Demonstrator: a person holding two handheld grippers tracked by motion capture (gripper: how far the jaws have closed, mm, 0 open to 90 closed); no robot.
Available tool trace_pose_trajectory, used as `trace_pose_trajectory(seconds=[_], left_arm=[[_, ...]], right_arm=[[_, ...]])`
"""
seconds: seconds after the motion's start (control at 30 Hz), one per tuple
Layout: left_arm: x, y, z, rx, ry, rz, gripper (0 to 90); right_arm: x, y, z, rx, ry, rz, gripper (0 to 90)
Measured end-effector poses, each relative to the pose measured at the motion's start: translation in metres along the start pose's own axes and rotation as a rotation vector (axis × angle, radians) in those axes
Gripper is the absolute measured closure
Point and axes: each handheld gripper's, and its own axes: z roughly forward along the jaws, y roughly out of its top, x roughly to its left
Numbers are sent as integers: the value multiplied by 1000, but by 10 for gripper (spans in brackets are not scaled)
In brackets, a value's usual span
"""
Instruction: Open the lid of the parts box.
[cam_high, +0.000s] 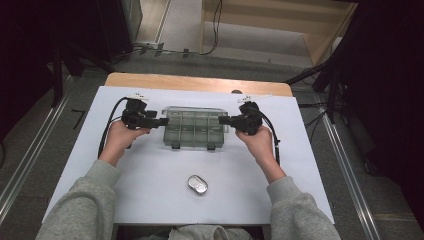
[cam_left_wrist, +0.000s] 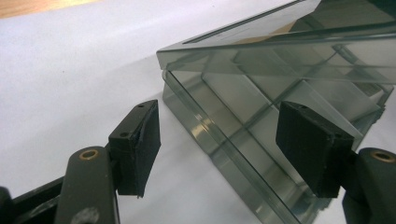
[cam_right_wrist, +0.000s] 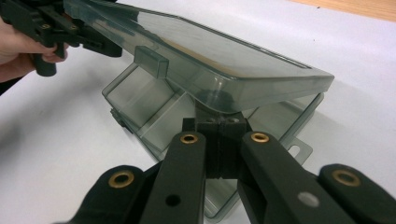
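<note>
Box (cam_high: 195, 129) sits mid-bench, lid (cam_right_wrist: 201, 60) raised; left tool (cam_high: 162, 121) gapes at its left end, right tool (cam_high: 223, 120) pinches the lid's right edge.

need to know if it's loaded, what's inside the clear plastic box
The clear plastic box has its lid partly lifted. The divided compartments that show look empty. The lid and the right tool hide those beneath them.
</note>
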Motion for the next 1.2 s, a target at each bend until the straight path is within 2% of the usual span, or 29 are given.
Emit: trace_pose_trajectory(seconds=[0.1,0.2,0.3,0.4,0.53,0.77,1.03,1.2], left_arm=[[-1,3,5,1,-10,1,347],[-2,5,8,1,1,14,388],[-1,6,6,-31,-3,-10,463],[-2,7,4,-42,13,-5,527],[-4,7,3,-38,4,-2,602],[-5,8,2,-39,-13,-12,609],[-4,8,2,-42,-7,-12,607],[-4,8,2,-50,-7,-19,606]], right_arm=[[0,0,0,0,1,6,877],[0,0,0,2,0,5,877],[0,-1,0,2,0,7,877],[0,-1,1,4,-1,10,875],[0,-2,1,4,1,8,860],[-2,-5,1,13,-3,10,837],[-11,-11,0,17,-33,29,800],[-18,-14,-1,9,-62,47,724]])
